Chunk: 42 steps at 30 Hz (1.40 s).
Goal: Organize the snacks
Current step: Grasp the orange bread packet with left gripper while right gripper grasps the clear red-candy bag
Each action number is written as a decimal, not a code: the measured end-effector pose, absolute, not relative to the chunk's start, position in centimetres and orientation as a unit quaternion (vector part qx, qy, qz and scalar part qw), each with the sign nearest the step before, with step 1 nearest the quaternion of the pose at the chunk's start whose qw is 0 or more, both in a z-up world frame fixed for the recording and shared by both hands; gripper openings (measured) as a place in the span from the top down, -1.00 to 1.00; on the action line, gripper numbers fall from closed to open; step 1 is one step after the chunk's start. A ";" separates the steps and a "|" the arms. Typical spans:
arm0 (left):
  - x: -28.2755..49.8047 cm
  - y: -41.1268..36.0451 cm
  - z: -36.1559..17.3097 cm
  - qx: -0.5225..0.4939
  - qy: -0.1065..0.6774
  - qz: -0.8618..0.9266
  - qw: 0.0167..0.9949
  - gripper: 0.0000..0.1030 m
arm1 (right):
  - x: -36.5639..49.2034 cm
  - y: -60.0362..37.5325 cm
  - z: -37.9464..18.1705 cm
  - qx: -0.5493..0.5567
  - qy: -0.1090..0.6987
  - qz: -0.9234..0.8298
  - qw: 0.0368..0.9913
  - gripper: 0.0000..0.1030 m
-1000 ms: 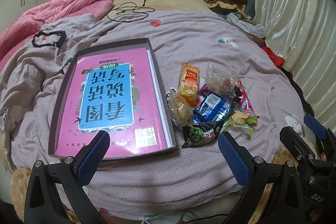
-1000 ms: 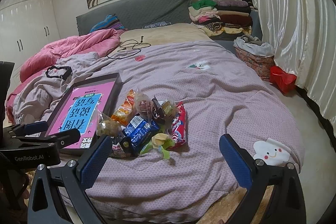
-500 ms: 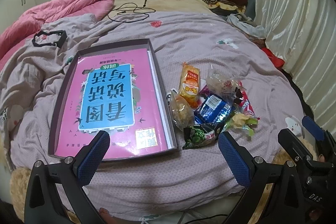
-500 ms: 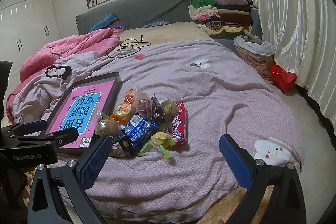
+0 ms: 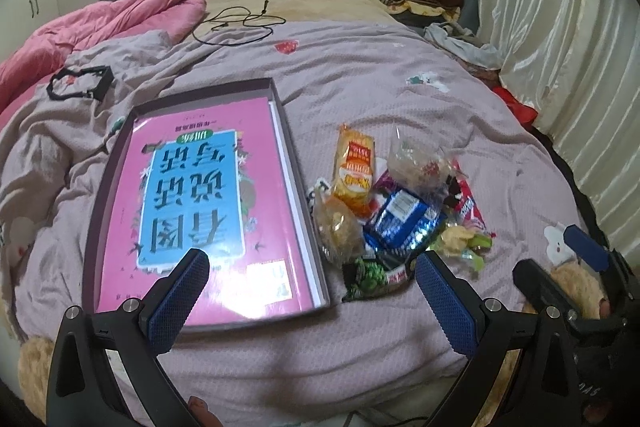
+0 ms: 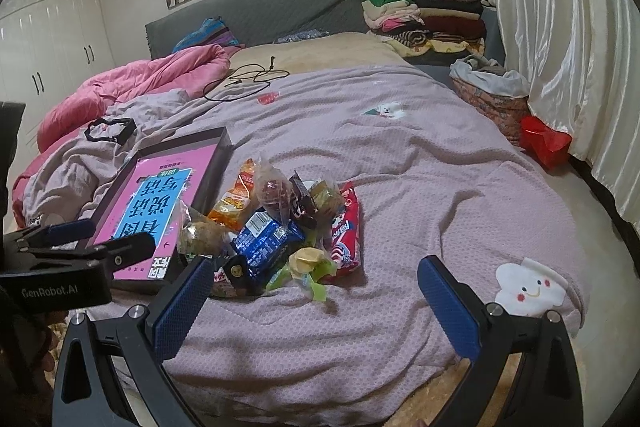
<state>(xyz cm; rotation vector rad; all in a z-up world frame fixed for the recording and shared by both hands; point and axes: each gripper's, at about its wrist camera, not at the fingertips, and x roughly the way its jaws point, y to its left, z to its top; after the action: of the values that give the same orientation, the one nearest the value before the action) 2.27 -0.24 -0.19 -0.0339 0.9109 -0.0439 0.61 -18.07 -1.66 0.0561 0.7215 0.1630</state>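
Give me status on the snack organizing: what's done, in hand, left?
Done: nothing visible. The snack pile sits loose on the bedspread beside the tray, which holds only a pink book. In hand: nothing; the left gripper and right gripper are both open and empty, short of the pile. Left: every snack, including the blue packet and red packet.

Both the left gripper (image 5: 312, 291) and the right gripper (image 6: 316, 297) are showing black angular frames, silver screws and blue textured pads (image 5: 178, 301), the left one's body bearing white "GenRobot.AI" lettering.
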 end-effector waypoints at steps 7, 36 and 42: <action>6.2 -0.7 -0.2 0.005 0.451 -0.038 0.892 -0.99 | 2.9 -16.4 -2.1 -0.021 0.347 0.111 0.931 -1.00; 16.8 -3.3 -5.2 0.065 0.536 -0.119 0.833 -0.67 | 11.8 -12.1 -5.9 -0.123 0.341 0.197 0.911 0.29; 17.5 -3.1 -5.5 0.061 0.535 -0.107 0.836 -0.66 | 11.6 -12.7 -5.9 -0.112 0.330 0.201 0.915 0.31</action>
<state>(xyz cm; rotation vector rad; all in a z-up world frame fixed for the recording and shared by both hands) 17.47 -3.11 -5.53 0.1281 1.1333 -0.2263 11.65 -12.70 -5.89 -0.2308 0.6801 0.4134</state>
